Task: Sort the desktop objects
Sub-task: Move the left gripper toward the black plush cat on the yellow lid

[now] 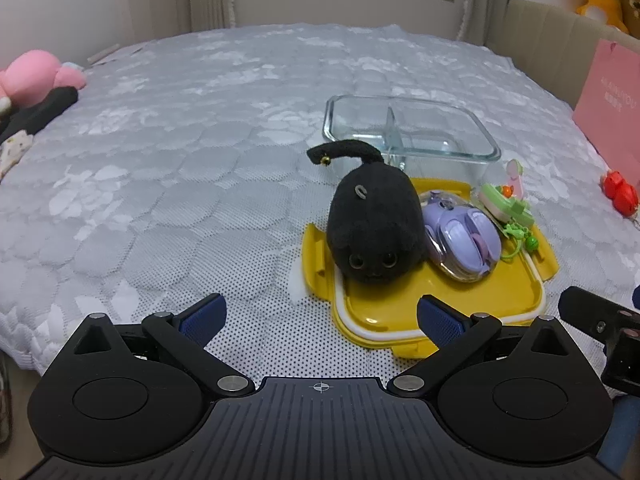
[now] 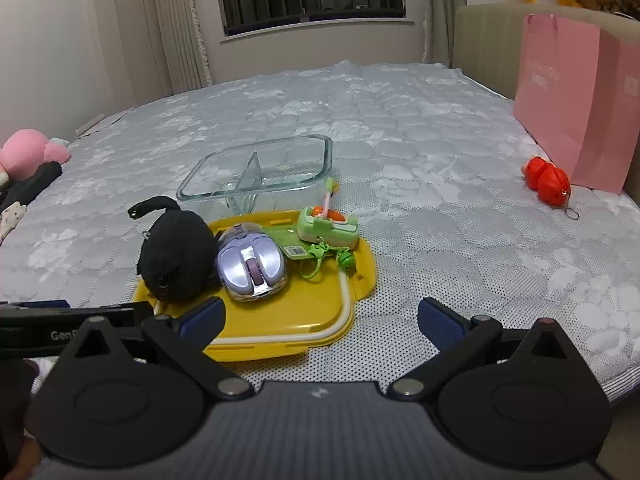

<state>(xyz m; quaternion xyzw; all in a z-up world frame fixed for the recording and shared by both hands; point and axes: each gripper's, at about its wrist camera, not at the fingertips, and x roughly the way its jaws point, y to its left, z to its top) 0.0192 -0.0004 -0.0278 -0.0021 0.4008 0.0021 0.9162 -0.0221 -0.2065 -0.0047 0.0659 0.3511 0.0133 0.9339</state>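
Observation:
A yellow lid (image 1: 404, 312) (image 2: 280, 320) lies on the bed and carries a black cat plush (image 1: 374, 220) (image 2: 176, 256), a purple mouse (image 1: 464, 240) (image 2: 252, 268) and a green keychain toy (image 1: 508, 204) (image 2: 328, 228). Behind it stands an empty clear glass container with a divider (image 1: 412, 128) (image 2: 260, 172). My left gripper (image 1: 320, 318) is open and empty, just short of the lid's near left edge. My right gripper (image 2: 320, 320) is open and empty, at the lid's near right corner.
The grey quilted bed (image 1: 180, 140) (image 2: 440, 160) stretches behind. A red keychain toy (image 2: 546, 180) (image 1: 620, 194) lies at the right beside a pink paper bag (image 2: 580, 92) (image 1: 612, 108). Pink and black plush things (image 1: 36, 88) (image 2: 28, 160) lie at the far left.

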